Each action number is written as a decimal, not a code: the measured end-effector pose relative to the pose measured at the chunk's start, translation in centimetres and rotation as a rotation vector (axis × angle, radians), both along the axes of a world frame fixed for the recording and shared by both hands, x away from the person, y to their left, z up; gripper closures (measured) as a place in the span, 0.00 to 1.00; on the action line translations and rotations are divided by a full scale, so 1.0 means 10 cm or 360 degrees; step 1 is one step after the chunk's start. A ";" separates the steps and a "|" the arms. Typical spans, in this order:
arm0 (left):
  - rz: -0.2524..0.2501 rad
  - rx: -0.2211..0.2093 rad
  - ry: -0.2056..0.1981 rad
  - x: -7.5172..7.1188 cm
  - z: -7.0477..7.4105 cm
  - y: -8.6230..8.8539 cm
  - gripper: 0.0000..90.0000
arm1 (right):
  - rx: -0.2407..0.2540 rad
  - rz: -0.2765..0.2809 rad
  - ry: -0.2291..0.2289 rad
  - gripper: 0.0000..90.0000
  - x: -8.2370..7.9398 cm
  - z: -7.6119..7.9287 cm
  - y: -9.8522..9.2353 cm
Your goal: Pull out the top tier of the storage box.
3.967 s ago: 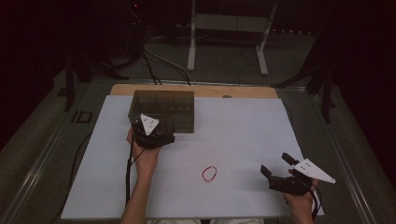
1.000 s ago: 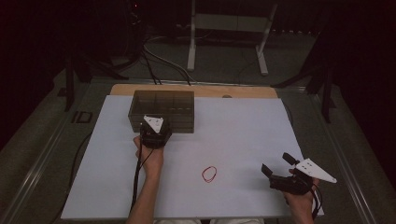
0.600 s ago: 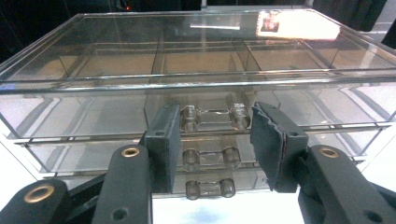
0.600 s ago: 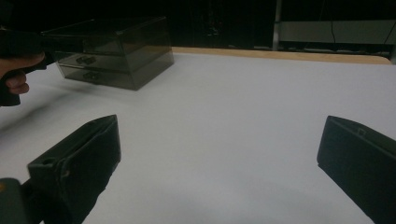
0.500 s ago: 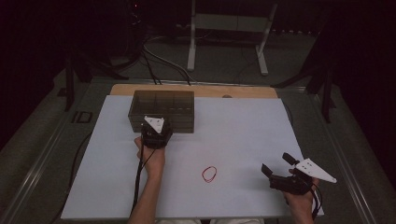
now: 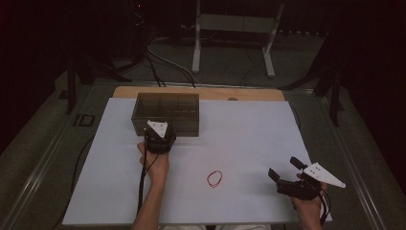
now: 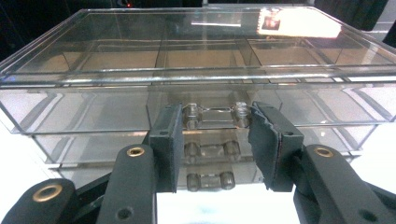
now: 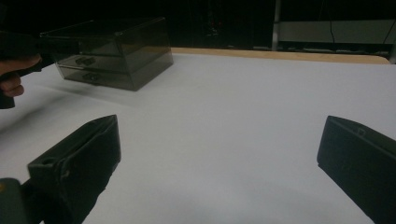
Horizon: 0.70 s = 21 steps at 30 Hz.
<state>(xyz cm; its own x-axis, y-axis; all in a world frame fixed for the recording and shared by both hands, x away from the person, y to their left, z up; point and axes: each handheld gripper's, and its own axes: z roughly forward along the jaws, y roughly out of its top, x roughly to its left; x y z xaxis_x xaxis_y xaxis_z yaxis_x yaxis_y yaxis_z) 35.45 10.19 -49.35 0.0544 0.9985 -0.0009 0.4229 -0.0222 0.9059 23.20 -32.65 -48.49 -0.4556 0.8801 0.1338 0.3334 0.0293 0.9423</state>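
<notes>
A smoky clear drawer box with three stacked drawers stands at the back left of the white table. My left gripper is at its front face. In the left gripper view the box is close up, and the left gripper has one pad on each end of the top drawer's handle, shut on it. My right gripper rests near the front right edge, open and holding nothing. The right gripper view has the right gripper with jaws wide over bare table and the box far off.
A red rubber band lies on the white surface between the two hands. A wooden strip borders the table's far edge. Beyond it are cables and a metal stand on a dark floor.
Since four seconds ago the left hand has shifted slightly right along the box front. Over the last second nothing visibly moved. The right hand has kept still.
</notes>
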 end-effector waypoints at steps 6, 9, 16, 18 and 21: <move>-0.0083 -0.0012 -0.0038 -0.11 0.01 0.07 0.46 | -0.0002 0.0002 0.0003 0.00 0.00 0.00 0.00; -0.0105 -0.0029 -0.0061 -0.12 0.04 0.13 0.27 | -0.0002 0.0004 0.0003 0.00 0.00 0.00 0.01; -0.0220 -0.0080 -0.0042 -0.14 0.09 0.23 0.04 | -0.0005 0.0001 0.0004 0.00 0.00 0.00 0.01; -0.0223 -0.0072 -0.0050 -0.15 0.10 0.24 0.04 | -0.0007 0.0000 0.0003 0.00 0.00 0.00 0.01; -0.0235 -0.0076 -0.0047 -0.15 0.13 0.26 0.03 | -0.0006 0.0000 0.0004 0.00 0.00 0.00 0.01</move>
